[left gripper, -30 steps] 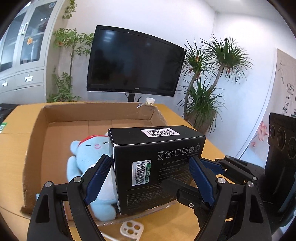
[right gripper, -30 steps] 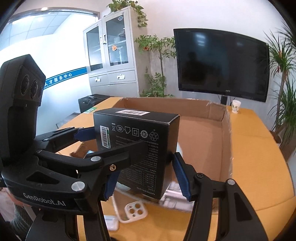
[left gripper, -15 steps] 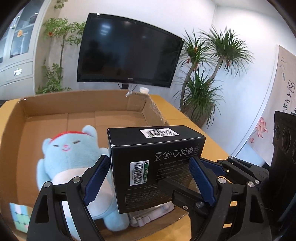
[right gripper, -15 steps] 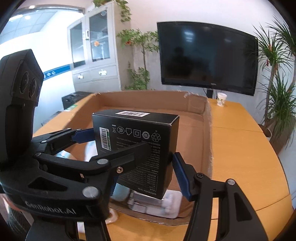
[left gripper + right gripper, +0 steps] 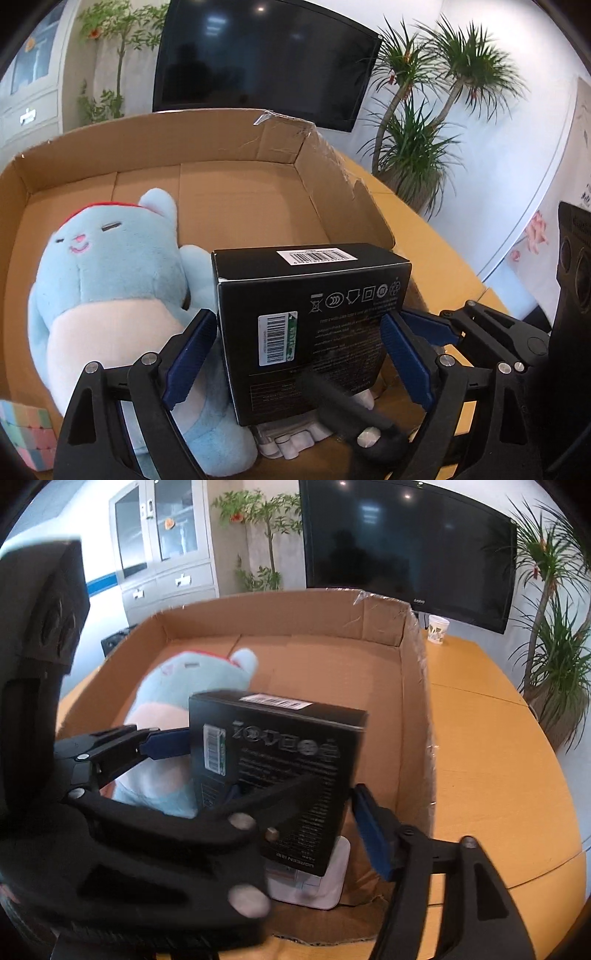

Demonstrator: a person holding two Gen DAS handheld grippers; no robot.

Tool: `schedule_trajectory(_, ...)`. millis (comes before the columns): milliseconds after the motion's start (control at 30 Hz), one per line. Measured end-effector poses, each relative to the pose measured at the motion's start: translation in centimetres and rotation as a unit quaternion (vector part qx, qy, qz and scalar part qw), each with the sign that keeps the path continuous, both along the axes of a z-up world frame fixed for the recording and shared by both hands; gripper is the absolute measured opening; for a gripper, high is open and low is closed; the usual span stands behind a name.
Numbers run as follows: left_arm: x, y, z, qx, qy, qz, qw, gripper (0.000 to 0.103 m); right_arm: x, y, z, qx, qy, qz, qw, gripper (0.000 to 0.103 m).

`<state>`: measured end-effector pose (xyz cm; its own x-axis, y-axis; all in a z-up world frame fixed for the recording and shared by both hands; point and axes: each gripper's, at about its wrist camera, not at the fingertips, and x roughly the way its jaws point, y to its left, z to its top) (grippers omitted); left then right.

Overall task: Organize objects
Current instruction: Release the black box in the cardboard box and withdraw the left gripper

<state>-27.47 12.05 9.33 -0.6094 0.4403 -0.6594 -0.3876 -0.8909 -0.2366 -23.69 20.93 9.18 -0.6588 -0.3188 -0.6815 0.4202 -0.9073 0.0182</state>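
Note:
A black carton with barcode labels is held inside the open cardboard box, near its front right corner. My left gripper and my right gripper both clamp its sides with blue pads. The carton sits just above a white plastic item on the box floor. A light blue plush toy lies beside it to the left.
A pastel puzzle cube sits at the box's front left. A paper cup stands on the orange table behind the box. A monitor, potted plants and a cabinet line the back wall.
Both grippers have carried the carton forward and down into the cardboard box, over the white item. The phone case on the table has passed out of view.

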Motion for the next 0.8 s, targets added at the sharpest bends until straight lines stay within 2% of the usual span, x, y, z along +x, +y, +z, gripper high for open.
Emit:
schedule_trajectory(67,0.3,-0.2,0.7,0.005,0.009,0.0,0.9999,0.09,0.0,0.2,0.2,-0.007,-0.002,0.002,1.0,0.071)
schedule_trajectory(167,1.7,-1.5,2.9,0.02,0.043,0.031,0.9984,0.09,0.9,1.1,1.8,-0.035,0.014,-0.002,0.999,0.074)
schedule_trajectory(233,3.0,-2.6,4.7,0.027,0.058,0.039,0.9972,0.092,2.0,1.6,3.5,-0.047,0.041,-0.007,0.998,0.083)
schedule_trajectory(267,3.8,-3.2,5.7,0.035,0.064,0.039,0.9966,0.094,2.6,1.8,4.4,-0.055,0.056,-0.01,0.997,0.083)
schedule_trajectory(300,4.7,-3.9,6.8,0.044,0.072,0.039,0.9956,0.1,3.3,2.0,5.2,-0.065,0.068,-0.009,0.996,0.084)
schedule_trajectory(333,5.9,-4.8,8.1,0.054,0.086,0.04,0.994,0.103,4.1,2.2,6.1,-0.078,0.078,-0.003,0.994,0.089)
schedule_trajectory(367,6.7,-5.5,8.9,0.059,0.095,0.041,0.9928,0.103,4.9,2.2,6.9,-0.089,0.085,0.002,0.992,0.1)
schedule_trajectory(467,10.1,-8.5,10.8,0.081,0.123,0.055,0.9876,0.103,7.0,2.1,8.6,-0.127,0.101,0.024,0.986,0.102)
schedule_trajectory(533,11.8,-10.9,10.3,0.085,0.117,0.077,0.9865,0.103,8.0,1.7,9.3,-0.141,0.106,0.044,0.983,0.102)
schedule_trajectory(600,13.1,-14.1,8.6,0.104,0.086,0.099,0.9858,0.103,9.0,0.3,9.6,-0.126,0.114,0.053,0.984,0.102)
schedule_trajectory(700,14.4,-18.3,5.6,0.08,0.035,0.152,0.9844,0.103,10.6,-1.5,9.8,-0.115,0.12,0.081,0.983,0.102)
schedule_trajectory(800,16.8,-21.2,2.8,0.087,0.005,0.18,0.9797,0.103,12.1,-3.5,9.3,-0.108,0.117,0.107,0.981,0.102)
